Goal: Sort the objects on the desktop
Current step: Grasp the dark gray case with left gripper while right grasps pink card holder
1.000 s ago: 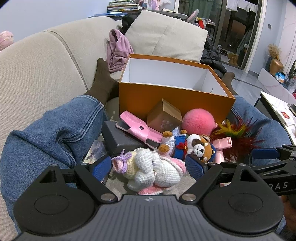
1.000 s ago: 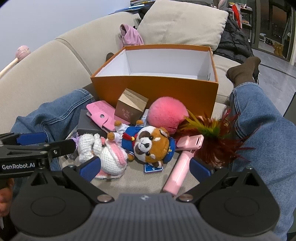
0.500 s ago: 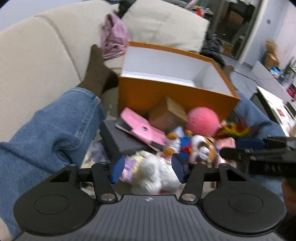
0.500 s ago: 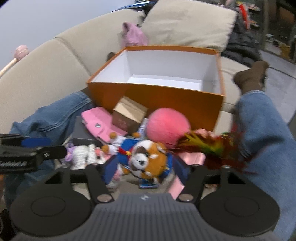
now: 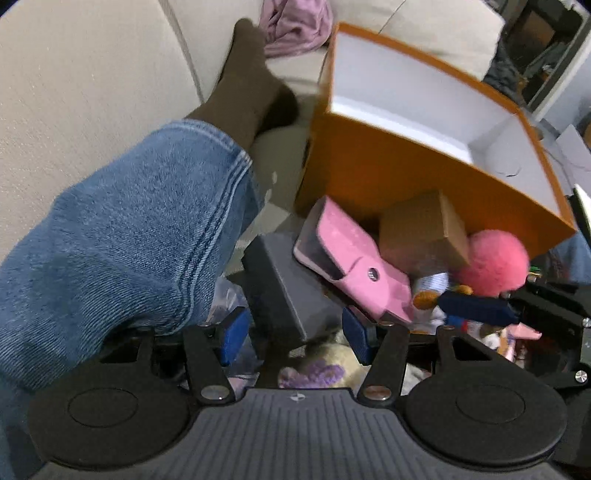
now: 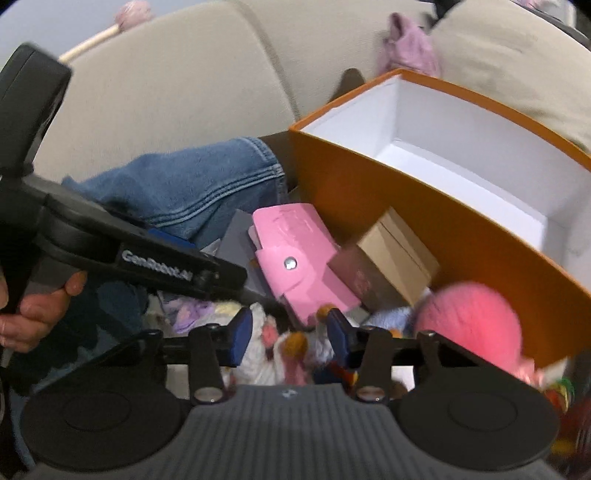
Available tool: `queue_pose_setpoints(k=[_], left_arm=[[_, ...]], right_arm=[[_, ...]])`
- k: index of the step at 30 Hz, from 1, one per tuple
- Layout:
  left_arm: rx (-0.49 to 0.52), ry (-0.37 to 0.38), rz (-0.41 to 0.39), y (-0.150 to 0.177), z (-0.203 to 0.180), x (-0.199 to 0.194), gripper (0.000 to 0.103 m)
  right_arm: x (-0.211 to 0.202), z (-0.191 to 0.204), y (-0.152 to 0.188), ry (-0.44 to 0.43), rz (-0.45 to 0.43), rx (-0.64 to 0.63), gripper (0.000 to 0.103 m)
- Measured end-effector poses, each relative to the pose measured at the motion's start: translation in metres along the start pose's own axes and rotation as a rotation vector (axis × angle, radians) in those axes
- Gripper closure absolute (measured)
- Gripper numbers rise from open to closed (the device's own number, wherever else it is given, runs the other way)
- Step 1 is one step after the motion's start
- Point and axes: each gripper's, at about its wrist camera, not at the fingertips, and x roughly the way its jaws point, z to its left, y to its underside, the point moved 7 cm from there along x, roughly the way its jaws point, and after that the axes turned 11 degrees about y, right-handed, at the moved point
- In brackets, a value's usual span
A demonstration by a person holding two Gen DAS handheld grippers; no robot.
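My left gripper (image 5: 295, 336) points down at the toy pile. Its pads straddle the near corner of a dark grey box (image 5: 280, 291), a gap showing on the right side. A cream and purple crochet doll (image 5: 317, 365) lies under it. My right gripper (image 6: 289, 338) is closing. A plush toy's orange paw (image 6: 295, 342) and white and pink fluff sit between its pads, which are not pressing. Beyond lie a pink case (image 6: 295, 251), a small brown box (image 6: 391, 258) and a pink pompom (image 6: 469, 317). The orange box (image 6: 369, 195) stands open behind them, white inside.
A person's jeans leg (image 5: 129, 240) and dark sock (image 5: 251, 81) lie left of the pile on the beige sofa (image 5: 74, 74). A hand (image 6: 33, 306) holds the left gripper's handle. A pink cloth (image 5: 291, 26) and a cushion (image 6: 517, 74) sit behind the box.
Both grippers have pushed forward and down into the pile, and their jaws have narrowed from wide. The left one has gone past the crochet doll to the grey box.
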Motion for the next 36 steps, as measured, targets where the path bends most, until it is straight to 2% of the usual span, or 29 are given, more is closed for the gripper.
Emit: queue_pose_setpoints(k=[3, 5, 7, 9, 10, 15, 19, 21, 24, 28, 32, 36], left_arm=[[-0.012, -0.002, 0.01, -0.001, 0.004, 0.008, 0.026], [-0.048, 0.022, 0.031, 0.0, 0.007, 0.015, 0.022], [-0.067, 0.059, 0.046, 0.002, 0.009, 0.023, 0.021], [-0.065, 0.059, 0.032, 0.003, 0.009, 0.025, 0.021], [-0.066, 0.057, 0.027, 0.003, 0.009, 0.024, 0.022], [-0.094, 0.106, -0.03, 0.004, 0.012, 0.008, 0.049], [-0.087, 0.133, -0.068, 0.005, 0.013, -0.004, 0.057], [-0.07, 0.124, -0.101, 0.003, 0.011, -0.011, 0.061], [-0.021, 0.112, -0.158, 0.0, 0.004, -0.03, 0.062], [0.053, 0.114, -0.177, 0.001, -0.009, -0.045, 0.062], [0.128, 0.105, -0.171, 0.008, -0.023, -0.039, 0.062], [0.117, 0.11, -0.114, 0.017, -0.019, -0.021, 0.063]], right_arm=[[0.012, 0.001, -0.003, 0.016, 0.001, -0.059, 0.056], [0.022, 0.002, -0.002, 0.027, 0.016, -0.099, 0.056], [0.033, 0.006, 0.002, 0.026, 0.04, -0.128, 0.055], [0.039, 0.006, 0.006, 0.064, 0.031, -0.165, 0.055], [0.042, 0.007, 0.007, 0.091, 0.025, -0.184, 0.056], [0.033, 0.002, 0.006, 0.088, -0.008, -0.177, 0.069], [0.016, 0.003, 0.002, 0.102, -0.068, -0.178, 0.082], [0.006, 0.003, -0.002, 0.117, -0.1, -0.176, 0.086], [-0.012, 0.0, -0.01, 0.09, -0.127, -0.135, 0.088], [-0.036, -0.009, -0.015, 0.044, -0.132, -0.061, 0.088], [-0.042, -0.018, -0.013, -0.024, -0.055, 0.032, 0.088], [-0.026, -0.016, -0.001, -0.067, 0.023, 0.092, 0.088]])
